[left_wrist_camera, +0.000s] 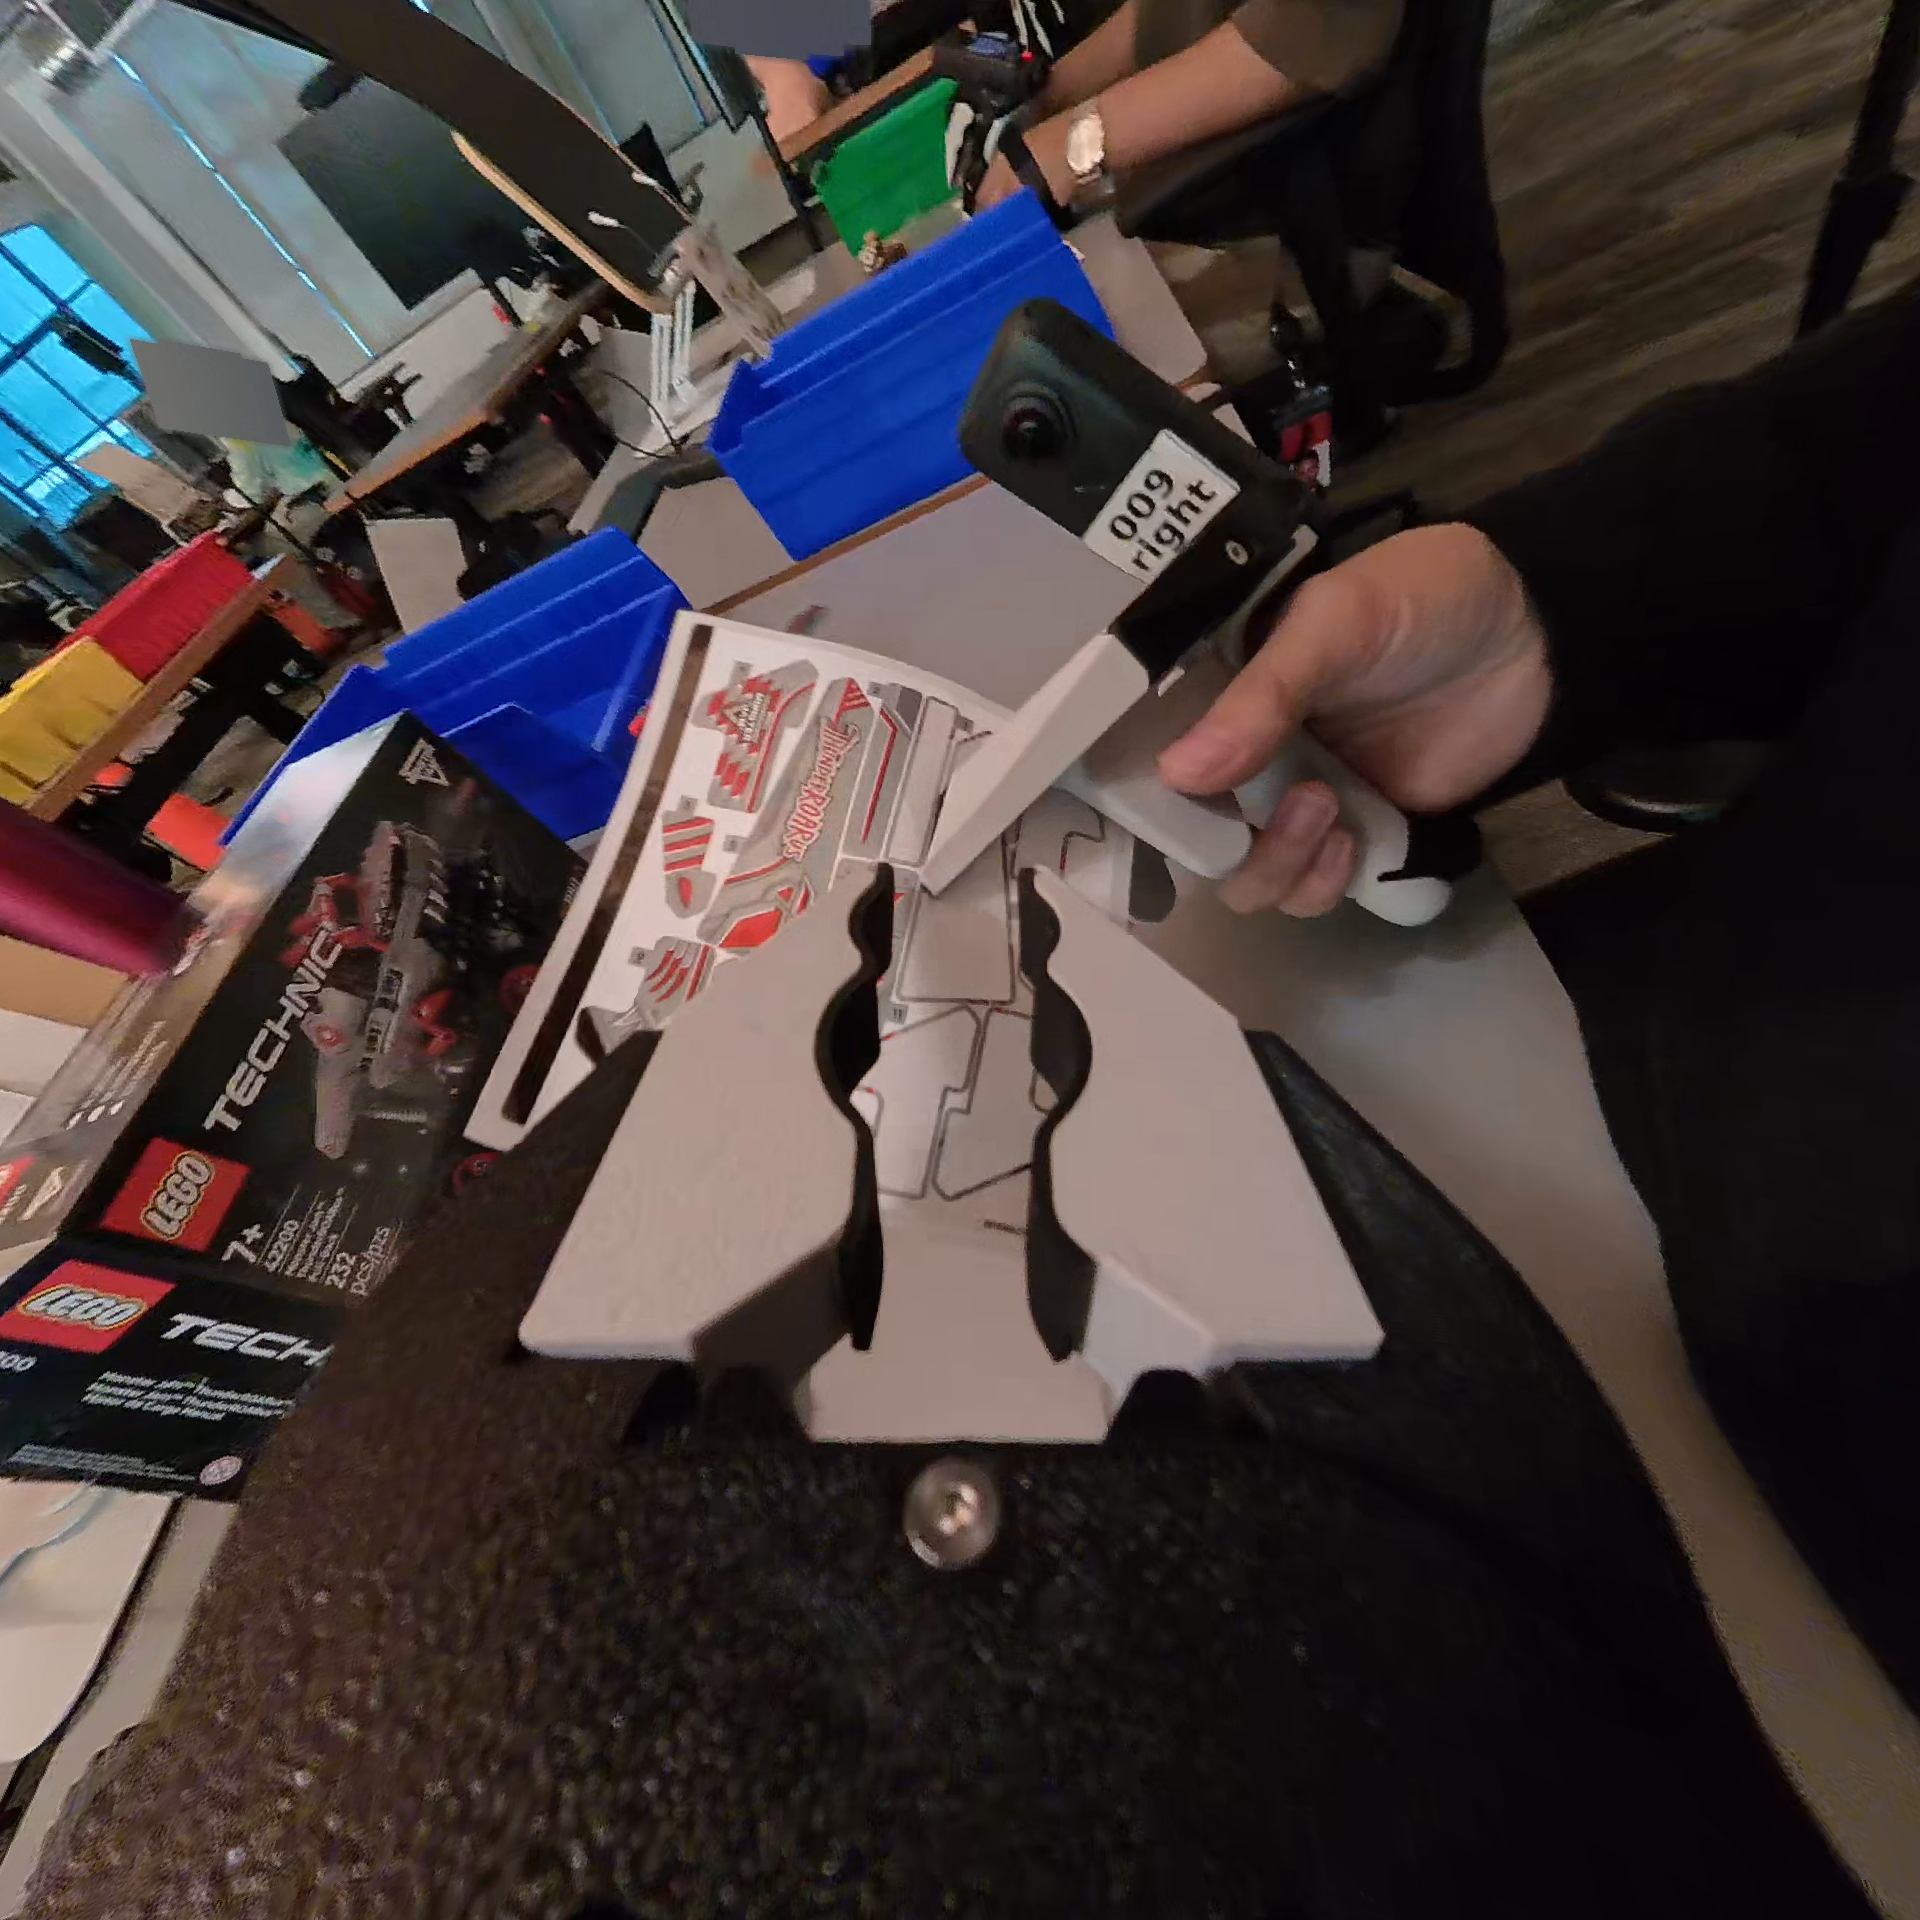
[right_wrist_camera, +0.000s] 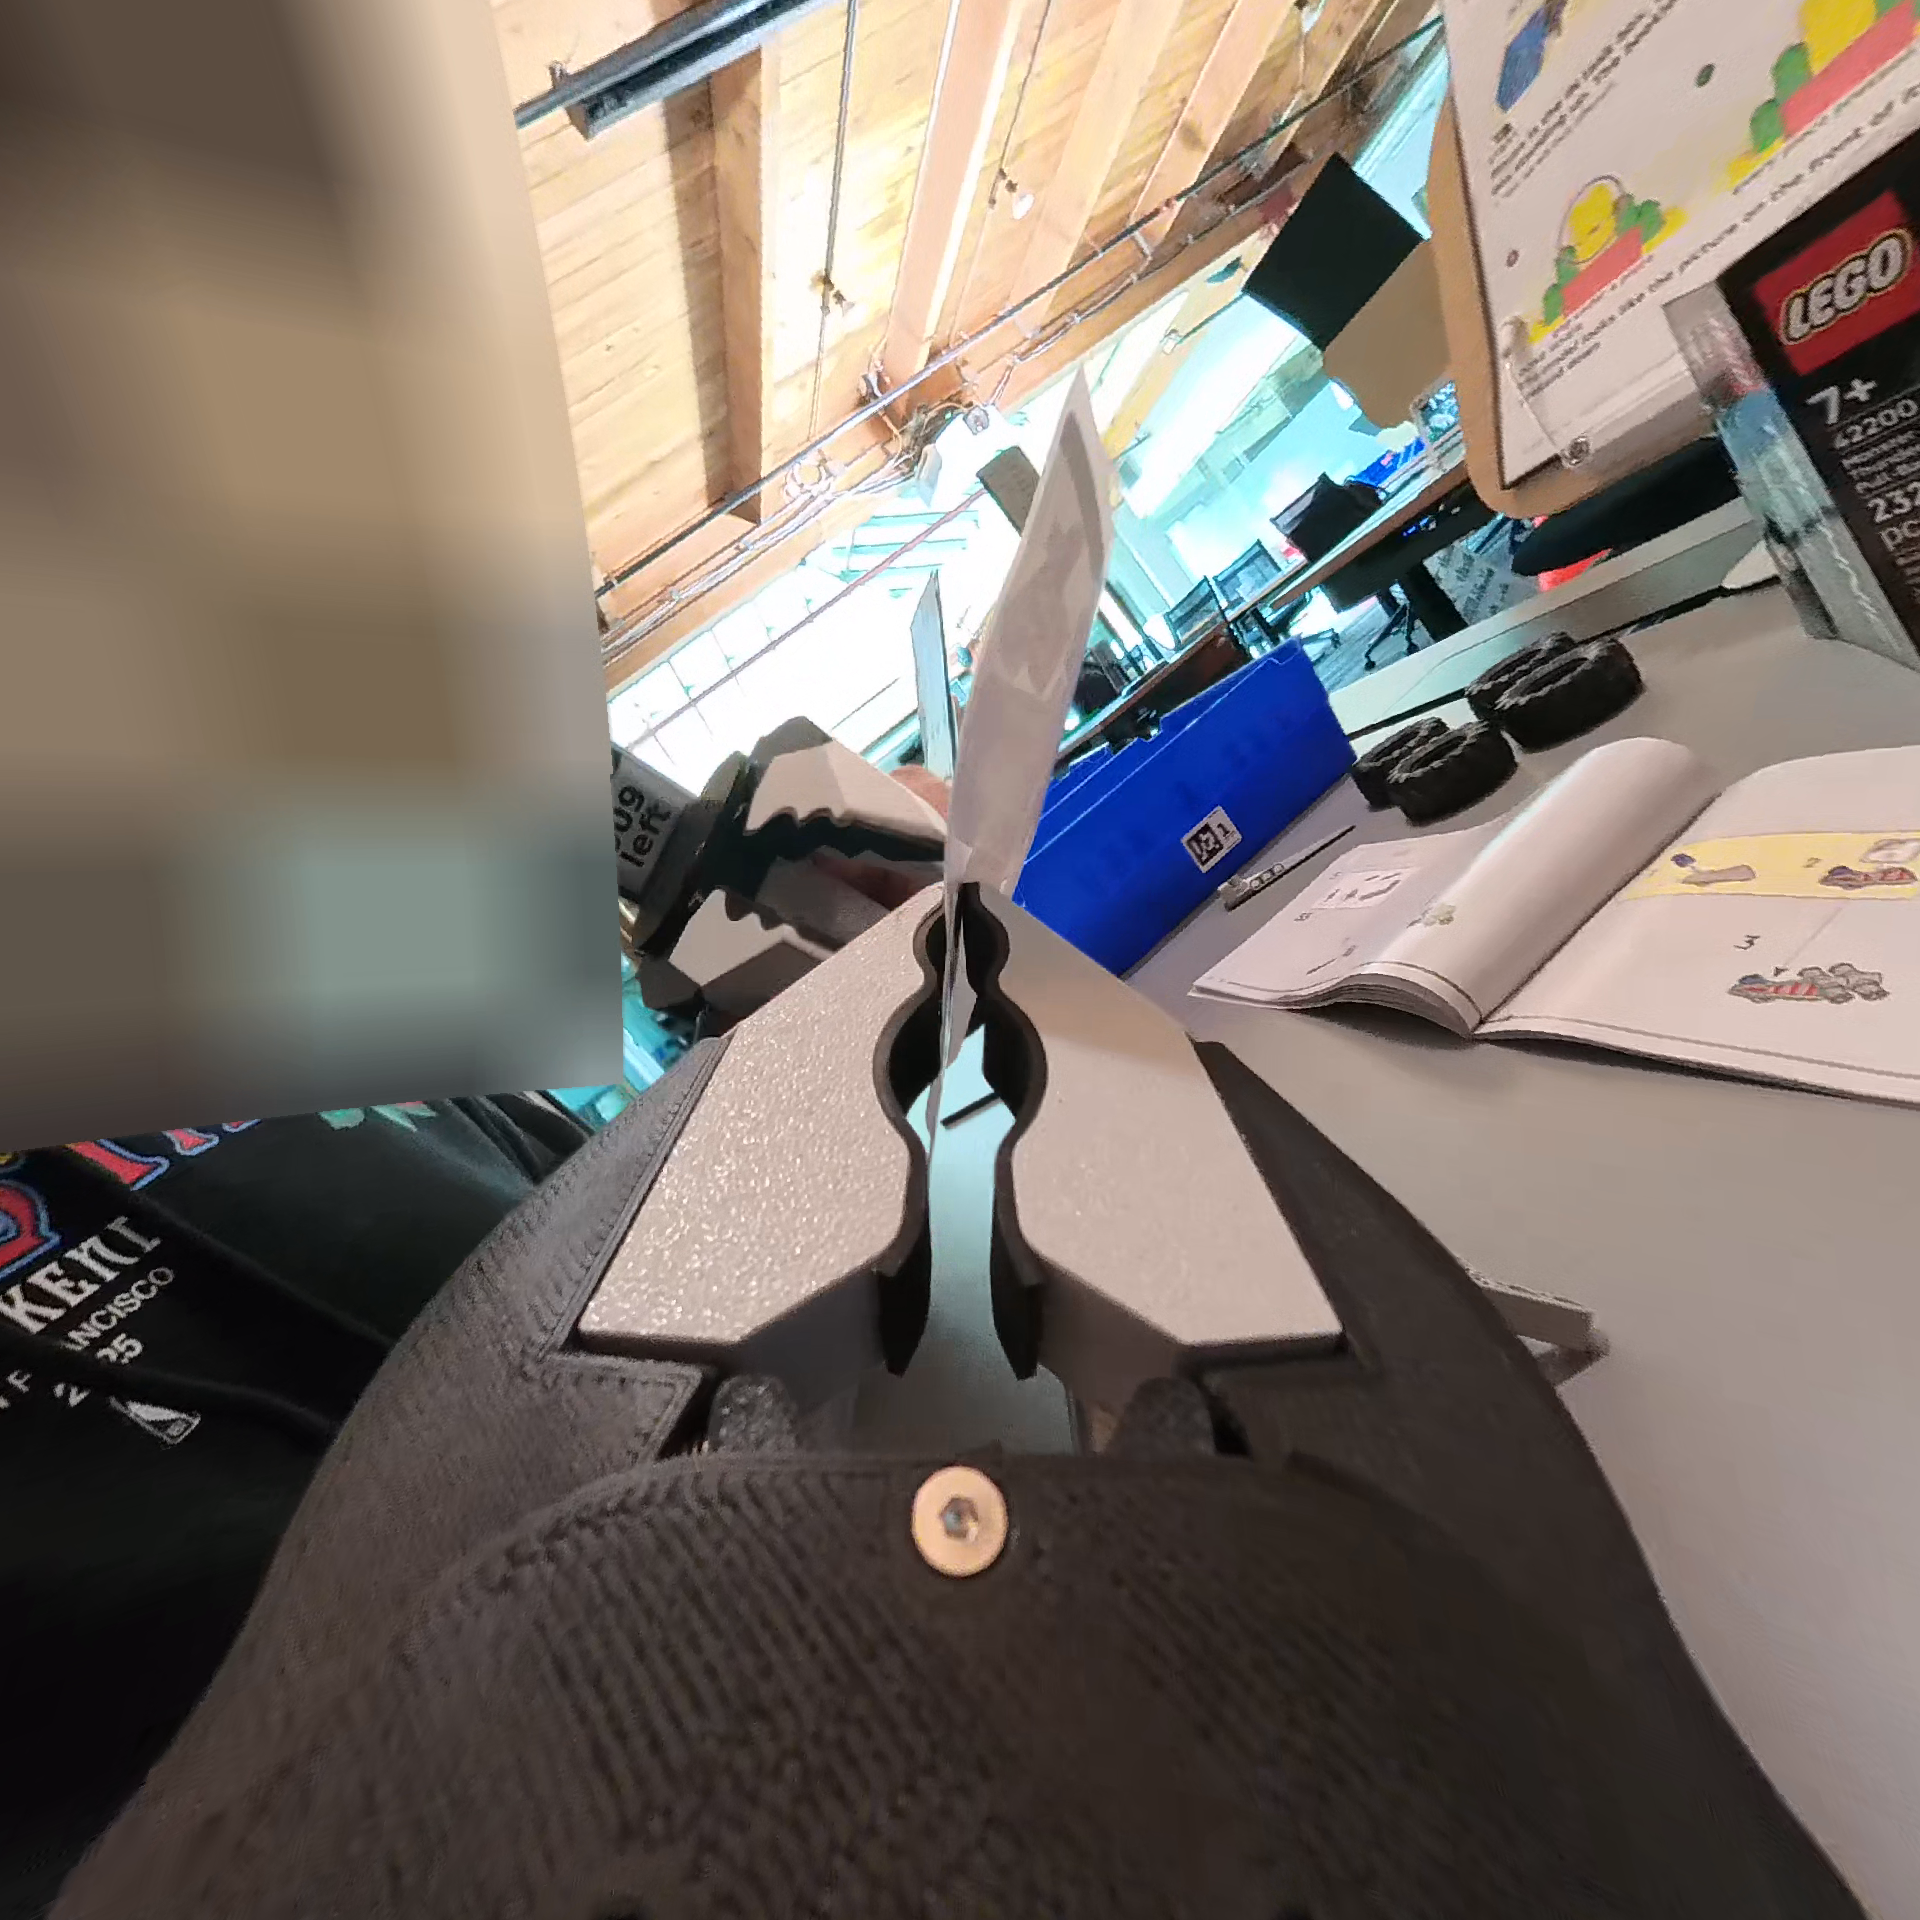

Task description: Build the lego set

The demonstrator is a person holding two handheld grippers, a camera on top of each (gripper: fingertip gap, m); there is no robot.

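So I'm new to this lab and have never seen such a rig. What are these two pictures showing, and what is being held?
A person holds a hand-held gripper in each hand, each with its own camera looking along the fingers. In the left wrist view, the left gripper is open, in front of the sticker sheet. The right gripper, seen from its own camera, is shut on that sheet's edge. On the table lie an open instruction booklet, black tyres, the set's box and blue bins.

Blue bins (left_wrist_camera: pixel 883 405), wooden ceiling (right_wrist_camera: pixel 831 208)

Timber-beamed ceiling (right_wrist_camera: pixel 831 260), bright windows (left_wrist_camera: pixel 42 343) (blue-tinted), grey tabletop (right_wrist_camera: pixel 1558 1247).
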